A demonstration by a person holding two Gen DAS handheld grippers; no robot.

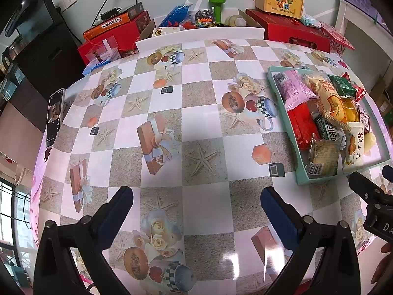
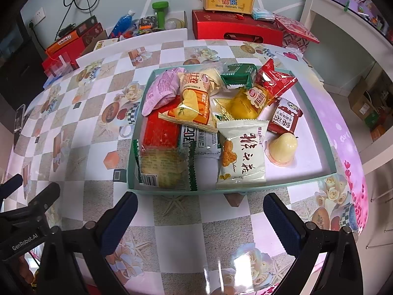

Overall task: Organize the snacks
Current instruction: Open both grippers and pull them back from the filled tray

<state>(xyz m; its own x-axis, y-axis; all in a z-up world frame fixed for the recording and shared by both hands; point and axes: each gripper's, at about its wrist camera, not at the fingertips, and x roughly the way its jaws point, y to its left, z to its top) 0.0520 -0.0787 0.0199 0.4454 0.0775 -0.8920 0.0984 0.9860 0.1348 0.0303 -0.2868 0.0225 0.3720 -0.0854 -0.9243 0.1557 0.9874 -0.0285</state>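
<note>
my right gripper [image 2: 200, 217], jaws open and empty, faces the snack tray [image 2: 316, 120] dead ahead, while my left gripper [image 1: 196, 207], also open, has it off right.

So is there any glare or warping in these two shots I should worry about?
Left wrist view: strong fisheye bowing of the table, and a bright glare patch on the glossy cloth near the bottom right. Right wrist view: the same bowing, glare near the bottom centre, a pink cast along the table's right edge; the tray and snacks read sharp.
</note>
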